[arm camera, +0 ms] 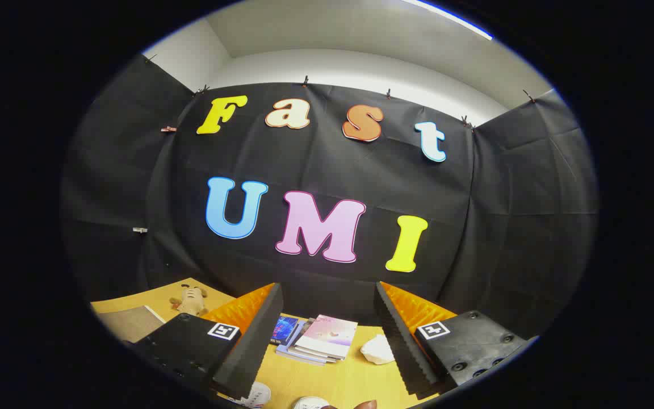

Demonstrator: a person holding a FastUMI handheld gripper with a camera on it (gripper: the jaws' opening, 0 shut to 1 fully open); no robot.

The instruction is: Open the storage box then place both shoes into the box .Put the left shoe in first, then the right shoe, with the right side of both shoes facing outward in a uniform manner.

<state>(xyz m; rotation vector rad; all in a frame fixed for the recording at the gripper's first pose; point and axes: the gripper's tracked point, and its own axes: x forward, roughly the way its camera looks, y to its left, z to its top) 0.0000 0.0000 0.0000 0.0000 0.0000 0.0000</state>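
My gripper (327, 335) is raised above the wooden table (355, 378) and tilted up toward the booth's wall, its two fingers standing wide apart with nothing between them. Low between the fingers, at the near edge of the table, peek the tips of two white shoes: one (256, 393) by the left finger and one (311, 403) a little to its right. A fingertip of a person's hand (365, 405) shows just beside the second shoe. The rest of both shoes is hidden below.
A stack of books (318, 338) lies on the table beyond the fingers. A crumpled white object (378, 349) sits to its right. A small plush toy (191, 300) and a grey board (131, 322) lie at the far left.
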